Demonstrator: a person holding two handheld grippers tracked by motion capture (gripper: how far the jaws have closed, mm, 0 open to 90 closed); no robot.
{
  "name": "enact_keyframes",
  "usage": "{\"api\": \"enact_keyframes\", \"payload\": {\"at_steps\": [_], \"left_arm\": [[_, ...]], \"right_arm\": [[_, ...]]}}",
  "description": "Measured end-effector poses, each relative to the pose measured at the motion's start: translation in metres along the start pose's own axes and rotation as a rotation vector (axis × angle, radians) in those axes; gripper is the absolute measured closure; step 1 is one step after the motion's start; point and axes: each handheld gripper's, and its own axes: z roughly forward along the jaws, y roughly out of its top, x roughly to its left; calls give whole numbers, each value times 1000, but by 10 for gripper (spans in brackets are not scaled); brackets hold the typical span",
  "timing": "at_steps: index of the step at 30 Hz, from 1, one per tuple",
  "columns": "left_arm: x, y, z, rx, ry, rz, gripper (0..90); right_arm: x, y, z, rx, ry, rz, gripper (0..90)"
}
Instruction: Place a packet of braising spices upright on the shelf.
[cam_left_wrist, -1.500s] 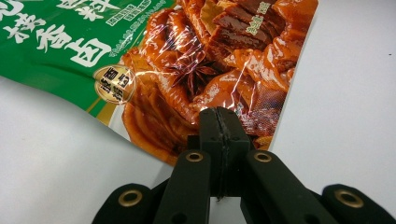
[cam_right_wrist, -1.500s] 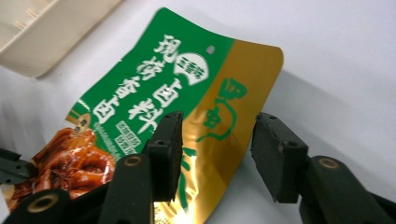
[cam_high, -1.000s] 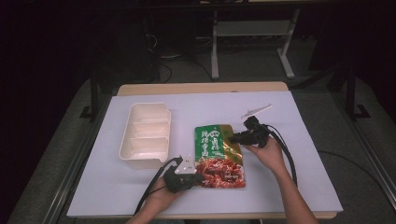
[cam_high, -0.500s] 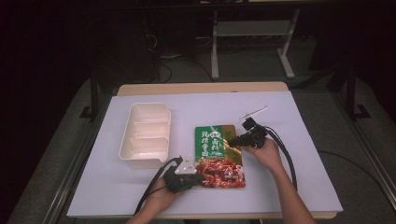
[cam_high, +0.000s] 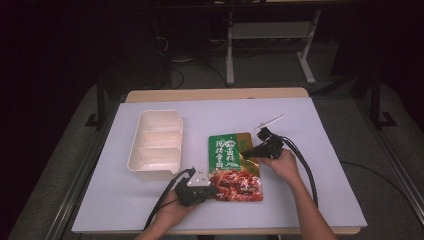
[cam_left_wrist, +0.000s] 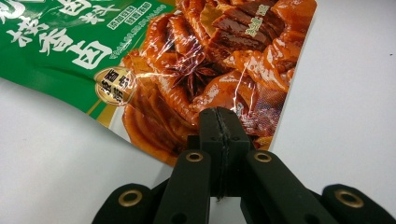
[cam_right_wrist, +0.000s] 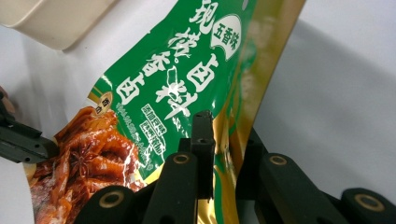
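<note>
The pouch (cam_high: 234, 165) lay at table centre, tray (cam_high: 155, 144) at its 9 o'clock. Left gripper (cam_left_wrist: 218, 128) pinched its lower edge, jaws pressed together; right gripper (cam_right_wrist: 224, 140) straddled its side edge, jaws not quite closed. Lifting evenly with both grips would likely avoid creasing.

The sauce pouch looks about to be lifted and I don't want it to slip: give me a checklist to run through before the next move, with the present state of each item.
1. Left tongs closed on the sauce pouch at its lower edge: ok.
2. Right tongs straddle the pouch's gold side edge with a gap between them; clamped or not: cannot tell.
3. Pouch free of the white tray, which sits apart to its left: ok.
4. Pouch sealed and undamaged: cannot tell.
5. Cables trail back off the white table cover, not over the pouch: ok.
</note>
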Motion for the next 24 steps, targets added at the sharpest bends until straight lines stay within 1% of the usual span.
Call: {"api": "enact_keyframes", "payload": {"at_steps": [5, 8, 10, 12, 15, 18, 20, 22, 24], "left_arm": [[0, 0, 0, 0, 0, -1, 897], [0, 0, 0, -1, -1, -1, 896], [0, 0, 0, -2, -1, 2, 896], [0, 0, 0, -3, -2, 5, 896], [1, -1, 0, -5, -5, 3, 895], [1, 0, 0, -3, 0, 2, 882], [2, 0, -1, -6, -4, -7, 869], [2, 0, -3, -4, -5, -5, 855], [2, 0, -5, -10, -11, -10, 840]], "right_arm": [[1, 1, 3, 11, -21, -2, 848], [0, 1, 4, 11, -18, 1, 866], [1, 1, 2, -2, -17, -1, 879], [2, 1, 0, -4, -17, -4, 884], [5, 3, -2, -8, -21, -27, 888], [6, 3, -5, -14, -13, -31, 890], [7, 3, -7, -23, -8, -31, 890], [8, 3, -9, -32, -3, -30, 890], [10, 4, -14, -57, 13, -26, 891]]}}
